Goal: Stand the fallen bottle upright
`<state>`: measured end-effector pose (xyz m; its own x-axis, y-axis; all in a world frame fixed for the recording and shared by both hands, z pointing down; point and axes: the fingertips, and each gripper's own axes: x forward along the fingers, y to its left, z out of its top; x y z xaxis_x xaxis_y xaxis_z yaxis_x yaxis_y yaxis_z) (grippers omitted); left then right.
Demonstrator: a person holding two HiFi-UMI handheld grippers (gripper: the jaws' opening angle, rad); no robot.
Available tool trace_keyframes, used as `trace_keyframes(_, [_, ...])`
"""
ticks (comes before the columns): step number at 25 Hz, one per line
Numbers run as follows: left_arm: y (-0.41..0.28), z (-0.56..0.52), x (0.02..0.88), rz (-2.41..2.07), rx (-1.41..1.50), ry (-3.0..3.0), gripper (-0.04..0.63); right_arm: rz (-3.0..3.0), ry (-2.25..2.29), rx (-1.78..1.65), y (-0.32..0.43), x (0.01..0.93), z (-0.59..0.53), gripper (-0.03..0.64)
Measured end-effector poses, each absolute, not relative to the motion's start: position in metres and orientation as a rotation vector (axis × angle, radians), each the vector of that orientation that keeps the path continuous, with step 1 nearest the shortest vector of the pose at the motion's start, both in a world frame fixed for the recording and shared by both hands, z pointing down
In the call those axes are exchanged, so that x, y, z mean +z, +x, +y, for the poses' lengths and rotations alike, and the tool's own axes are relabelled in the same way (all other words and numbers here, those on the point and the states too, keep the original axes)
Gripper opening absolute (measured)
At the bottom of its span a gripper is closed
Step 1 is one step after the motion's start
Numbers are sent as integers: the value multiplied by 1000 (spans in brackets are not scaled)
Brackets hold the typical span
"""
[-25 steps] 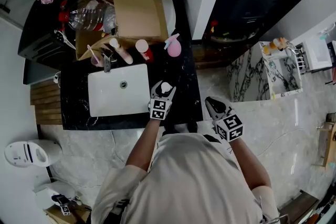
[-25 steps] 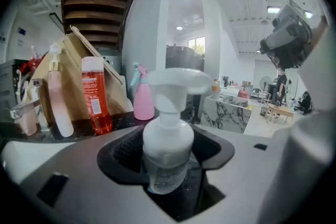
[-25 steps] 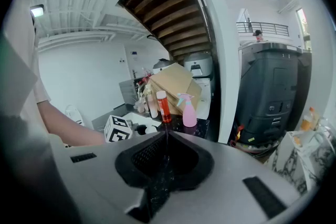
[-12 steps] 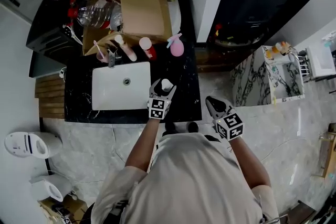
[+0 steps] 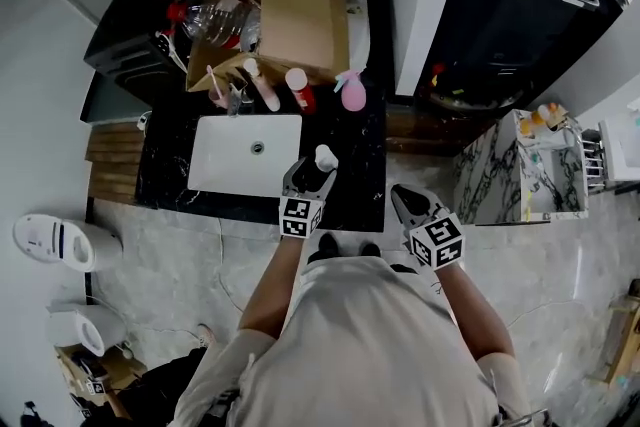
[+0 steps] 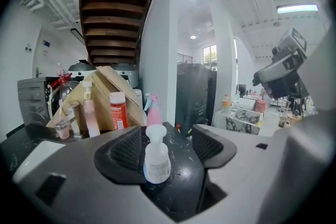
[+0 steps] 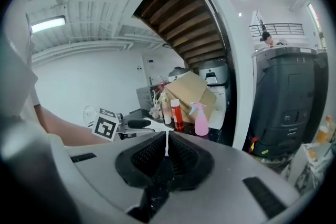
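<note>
Black countertop (image 5: 362, 190): upright bottle (image 6: 156, 159), now freed, between left gripper's (image 5: 311, 174) wide, closing jaws; right gripper's (image 7: 166, 147) jaws together.

Your small pump bottle (image 6: 156, 157) is cloudy translucent plastic with a smooth white cap; the countertop (image 5: 360, 187) beneath is glossy, speckled black stone; at twelve o'clock the cardboard box (image 5: 300, 10) looks matt brown.

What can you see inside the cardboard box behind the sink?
Clear plastic bottles, one with a red cap, lie in the box. Its flap covers the rest, so anything deeper inside cannot be seen.
</note>
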<state>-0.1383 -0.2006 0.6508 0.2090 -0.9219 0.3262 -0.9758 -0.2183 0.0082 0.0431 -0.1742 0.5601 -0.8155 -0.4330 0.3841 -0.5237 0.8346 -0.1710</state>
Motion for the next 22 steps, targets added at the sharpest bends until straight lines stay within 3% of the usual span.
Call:
trace_keyframes(12, [-115, -133, 587, -1918, 299, 2188, 170, -2789, 603, 351, 54, 544, -162, 35])
trace_keyframes(22, [-149, -68, 528, -1991, 213, 2156, 81, -2867, 563, 296, 30, 507, -136, 35])
